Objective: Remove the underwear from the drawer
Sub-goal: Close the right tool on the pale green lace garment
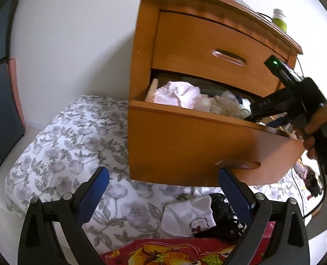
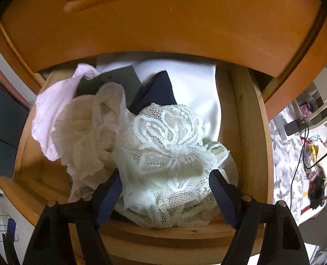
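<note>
- Lace underwear point(image 2: 167, 145) sits between the spread fingers of the right hand-held gripper point(image 2: 165, 190), not yet pinched, inside the pulled-out drawer point(image 1: 185, 141).
- Left hand-held gripper point(image 1: 163, 190) hangs spread and empty; lifting out remains.

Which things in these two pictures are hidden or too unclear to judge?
- Right wrist view: the bottom of the drawer is covered by the white lace underwear and other clothes.
- Right wrist view: whether the right gripper already pinches the lace; the cloth hides the fingertips.
- Left wrist view: the right gripper's tips are behind the drawer front.
- Left wrist view: the bottle label is too small.
</note>
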Available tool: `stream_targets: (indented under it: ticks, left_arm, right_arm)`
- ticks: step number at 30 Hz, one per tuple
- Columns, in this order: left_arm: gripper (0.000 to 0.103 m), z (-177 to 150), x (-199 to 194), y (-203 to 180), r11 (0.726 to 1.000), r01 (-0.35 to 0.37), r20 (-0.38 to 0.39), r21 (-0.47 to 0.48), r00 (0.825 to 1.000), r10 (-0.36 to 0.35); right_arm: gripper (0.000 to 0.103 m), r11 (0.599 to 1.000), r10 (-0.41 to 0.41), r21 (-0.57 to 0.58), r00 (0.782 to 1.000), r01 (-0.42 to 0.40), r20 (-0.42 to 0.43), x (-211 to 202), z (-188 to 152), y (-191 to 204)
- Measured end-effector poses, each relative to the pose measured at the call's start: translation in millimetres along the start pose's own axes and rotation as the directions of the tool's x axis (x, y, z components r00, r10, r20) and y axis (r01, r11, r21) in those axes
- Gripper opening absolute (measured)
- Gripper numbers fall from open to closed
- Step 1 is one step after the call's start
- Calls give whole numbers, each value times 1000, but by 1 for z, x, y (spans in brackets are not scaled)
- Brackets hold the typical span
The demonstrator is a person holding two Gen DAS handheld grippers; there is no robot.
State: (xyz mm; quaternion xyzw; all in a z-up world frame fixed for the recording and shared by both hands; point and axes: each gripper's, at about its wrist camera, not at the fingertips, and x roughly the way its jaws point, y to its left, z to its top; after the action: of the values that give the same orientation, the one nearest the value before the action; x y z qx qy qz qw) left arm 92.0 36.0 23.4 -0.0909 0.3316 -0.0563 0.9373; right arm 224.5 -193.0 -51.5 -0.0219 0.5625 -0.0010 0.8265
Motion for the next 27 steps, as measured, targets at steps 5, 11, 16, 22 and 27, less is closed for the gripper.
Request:
stream_targets:
  ticks: [5, 11, 16, 22, 27]
  left_arm:
    - [99, -1, 1, -5, 1000, 11, -6, 21, 1000, -11]
    - [99, -2, 2, -5, 999, 27, -15, 21, 1000, -27]
    - [99, -3, 3, -7, 999, 37, -26, 27, 999, -36]
    - [99, -5, 6, -5, 999, 41, -43, 13, 998, -40]
    - [99, -6, 7, -3, 999, 45, -53, 4, 998, -45]
  right_arm:
    - [58, 1000, 9, 23, 1000, -9, 0, -1, 1, -15]
    - [39, 999, -14, 30, 1000, 14, 1, -4, 2, -29]
    - [25, 999, 3, 38, 1000, -3, -5, 3, 1, -34]
    - [10, 1000, -4, 7, 999, 3, 34, 1, -5, -24]
    - [7, 999, -24, 22, 997, 23, 79, -12, -5, -32]
